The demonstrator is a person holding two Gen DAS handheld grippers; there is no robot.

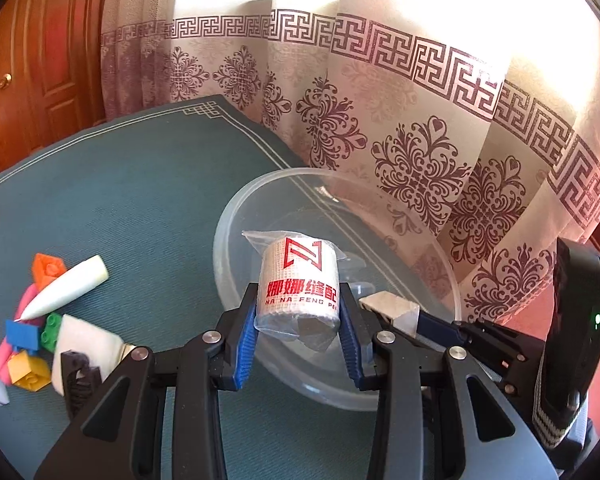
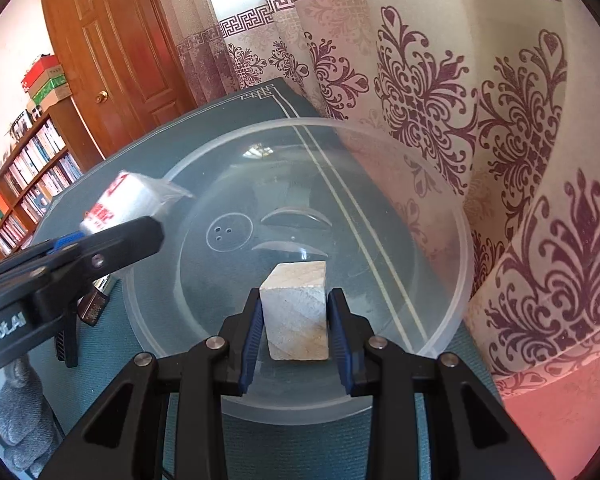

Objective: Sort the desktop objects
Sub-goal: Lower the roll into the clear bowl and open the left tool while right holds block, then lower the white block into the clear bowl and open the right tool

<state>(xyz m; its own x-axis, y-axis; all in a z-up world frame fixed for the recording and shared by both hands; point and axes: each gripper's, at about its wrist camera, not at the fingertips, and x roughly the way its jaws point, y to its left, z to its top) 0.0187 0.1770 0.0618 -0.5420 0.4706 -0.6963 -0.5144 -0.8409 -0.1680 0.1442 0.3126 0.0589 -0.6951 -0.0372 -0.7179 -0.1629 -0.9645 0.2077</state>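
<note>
**Both grippers loaded over the clear bowl**

Left gripper (image 1: 298,334): clamped on a wrapped white roll (image 1: 298,280) with red lettering, blue pads pressing its two sides, loose plastic wrap trailing above and below. Held over the near part of the clear plastic bowl (image 1: 236,216), not yet resting on its floor.

Right gripper (image 2: 294,322): narrowed onto a pale stone-like block (image 2: 294,312), pads flat against two opposite faces, block upright and hanging above the bowl's near rim. No slack visible at either side.

Likely trouble from here: two grippers crowding one bowl, side by side, so a bump between them on release seems possible. Slick wrap on the roll could let it slip or cling to a pad when freed. The block, heavy-looking, could knock the light bowl along the counter (image 1: 140,200) or tip its rim if dropped rather than lowered. The bowl sits near the counter's far edge against the curtain (image 1: 420,140), with little room to slide.

Further out, near the counter's left edge: a heap of unsorted pieces, among them an orange brick (image 1: 48,270), a white cone (image 1: 66,292), a blue brick (image 1: 22,334), a green brick (image 1: 52,330) and a yellow brick (image 1: 28,372).
</note>
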